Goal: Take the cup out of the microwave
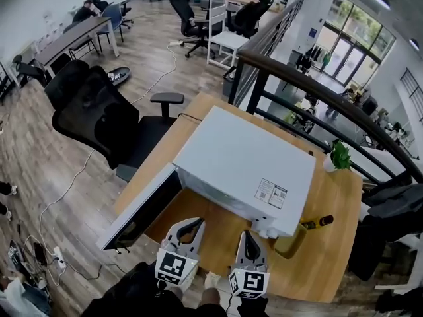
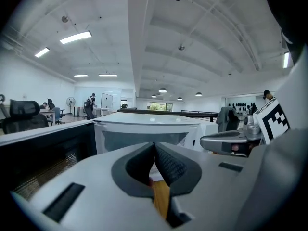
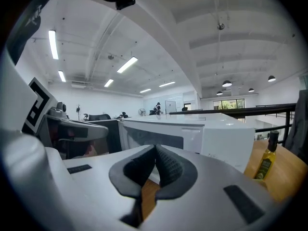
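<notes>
A white microwave (image 1: 244, 167) stands on the wooden table (image 1: 334, 243), with its dark door (image 1: 142, 210) swung open to the left. Its top hides the cavity in the head view, and no cup shows in any view. Both grippers hover side by side just in front of the opening. My left gripper (image 1: 192, 226) has its jaws pressed together with nothing between them (image 2: 153, 146). My right gripper (image 1: 250, 240) is also shut and empty (image 3: 155, 148). The gripper views look level at the microwave's front (image 2: 144, 131) (image 3: 192, 134).
An olive oil bottle (image 1: 318, 222) (image 3: 266, 160) and an olive-coloured object (image 1: 289, 243) sit at the microwave's right front corner. A small potted plant (image 1: 338, 157) stands at the table's far edge by a dark railing (image 1: 317, 84). A black office chair (image 1: 99, 117) stands left of the table.
</notes>
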`<state>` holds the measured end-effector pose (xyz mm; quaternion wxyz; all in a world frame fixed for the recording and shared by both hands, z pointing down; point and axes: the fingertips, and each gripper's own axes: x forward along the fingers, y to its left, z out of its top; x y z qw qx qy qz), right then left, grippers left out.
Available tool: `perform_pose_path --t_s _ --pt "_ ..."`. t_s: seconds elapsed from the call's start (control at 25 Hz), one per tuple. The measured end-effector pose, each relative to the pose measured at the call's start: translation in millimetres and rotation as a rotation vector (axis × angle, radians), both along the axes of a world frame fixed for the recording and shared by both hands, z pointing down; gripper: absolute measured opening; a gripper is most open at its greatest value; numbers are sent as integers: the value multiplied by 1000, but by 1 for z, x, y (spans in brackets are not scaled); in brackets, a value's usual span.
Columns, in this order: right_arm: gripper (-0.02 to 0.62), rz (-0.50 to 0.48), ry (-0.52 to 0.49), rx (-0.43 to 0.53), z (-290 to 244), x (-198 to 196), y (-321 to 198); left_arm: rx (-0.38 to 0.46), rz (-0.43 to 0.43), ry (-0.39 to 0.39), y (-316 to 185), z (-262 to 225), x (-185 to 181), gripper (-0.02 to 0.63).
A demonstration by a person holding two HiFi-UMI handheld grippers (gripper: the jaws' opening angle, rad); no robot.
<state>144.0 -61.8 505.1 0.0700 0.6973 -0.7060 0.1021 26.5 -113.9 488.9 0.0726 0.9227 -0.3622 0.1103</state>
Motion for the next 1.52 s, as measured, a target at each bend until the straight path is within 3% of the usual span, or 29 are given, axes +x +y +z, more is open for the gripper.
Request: perform_pose_path --t_s 0.28,0.56,0.6,0.68,0.8,1.08,1.52 --pt "15 -42 -37 -40 40 9 -31 -19 -41 -22 -34 40 16 25" --pt "15 -70 -43 -55 59 12 -45 -42 -14 -19 -58 69 39 28" --pt "15 -72 -45 -58 61 12 -47 -48 -2 -11 -61 72 43 37" --pt "15 -79 -51 -64 63 10 -49 -61 25 8 -68 79 52 196" --pt "15 -99 -51 -73 67 6 -50 -53 33 -13 -80 92 61 260" --pt "15 -93 -69 -79 74 7 -56 -51 43 -31 -105 109 76 307" --pt "15 -122 -45 -98 82 11 -58 -63 23 -48 -129 127 89 316"
